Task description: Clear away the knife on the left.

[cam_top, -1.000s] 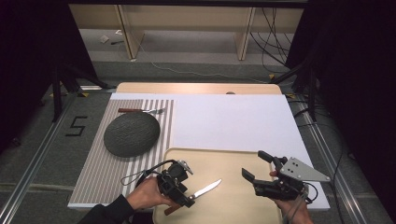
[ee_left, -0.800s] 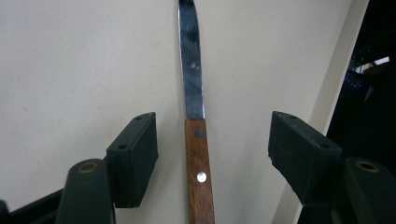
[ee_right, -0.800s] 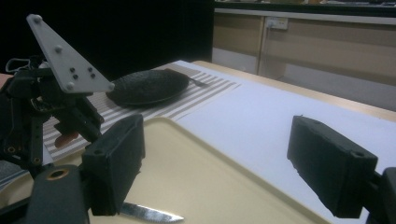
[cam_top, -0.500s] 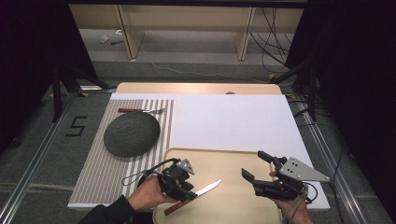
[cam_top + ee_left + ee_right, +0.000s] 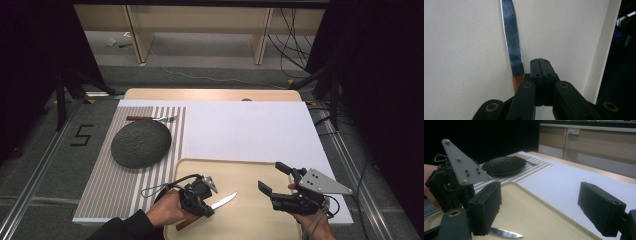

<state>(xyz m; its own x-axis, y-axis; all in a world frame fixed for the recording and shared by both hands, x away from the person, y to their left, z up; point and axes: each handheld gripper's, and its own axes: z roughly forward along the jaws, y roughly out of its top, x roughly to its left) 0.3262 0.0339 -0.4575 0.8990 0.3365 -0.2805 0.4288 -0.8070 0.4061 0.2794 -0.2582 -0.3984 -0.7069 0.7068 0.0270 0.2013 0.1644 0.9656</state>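
High view: a dark round textured plate [image 5: 140, 144] sits on the striped mat [image 5: 107, 187]; the closed left hand-held gripper [image 5: 202, 200] rests beside a serrated, wooden-handled steel knife [image 5: 223, 201] lying in the cream tray [image 5: 250, 172]; the right hand-held gripper [image 5: 273, 178] gapes open, empty, over the white surface [image 5: 250, 130].

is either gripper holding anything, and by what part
Neither, as far as shows. The left gripper is shut beside the knife, next to where blade meets handle, not around it. The right gripper is open and empty.
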